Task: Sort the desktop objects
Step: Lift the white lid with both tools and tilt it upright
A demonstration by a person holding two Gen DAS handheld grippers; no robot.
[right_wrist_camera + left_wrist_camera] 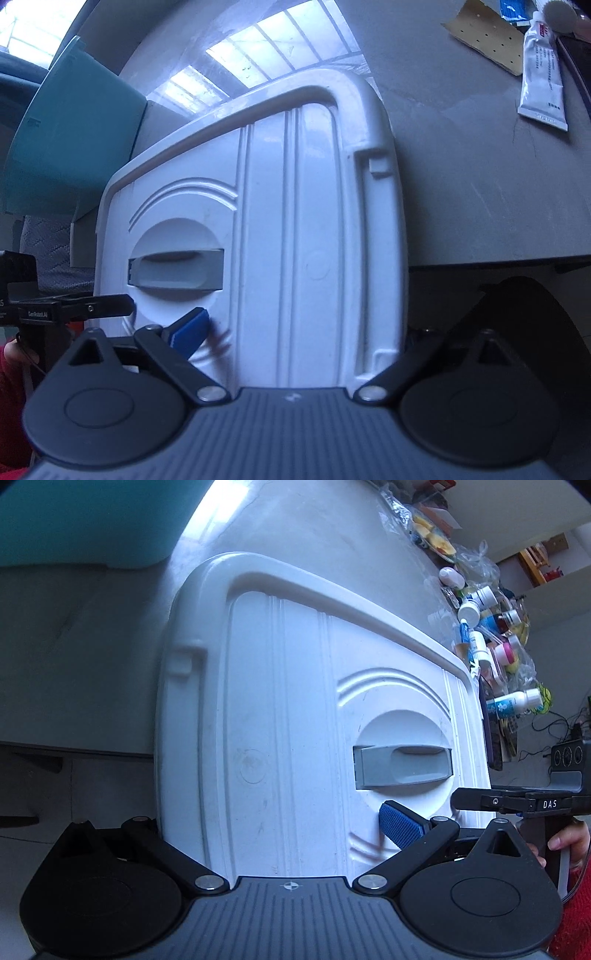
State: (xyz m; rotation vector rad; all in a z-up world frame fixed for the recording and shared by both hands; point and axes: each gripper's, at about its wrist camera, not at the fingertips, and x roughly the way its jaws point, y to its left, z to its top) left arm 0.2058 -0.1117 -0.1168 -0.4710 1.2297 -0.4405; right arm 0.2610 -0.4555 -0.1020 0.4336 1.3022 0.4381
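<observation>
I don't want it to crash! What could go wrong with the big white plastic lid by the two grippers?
1. The left gripper and right gripper each show only one blue ridged pad on the white plastic lid; it might slip.
2. The lid's near end hangs past the grey table edge, so it could tip off.
3. Small white-capped bottles crowd beside it; a swing could knock them.

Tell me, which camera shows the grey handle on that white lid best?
The left wrist view: the grey handle sits sharp, well lit and unobstructed on the white lid. The right wrist view shows it too, but dimmer and softer.
</observation>
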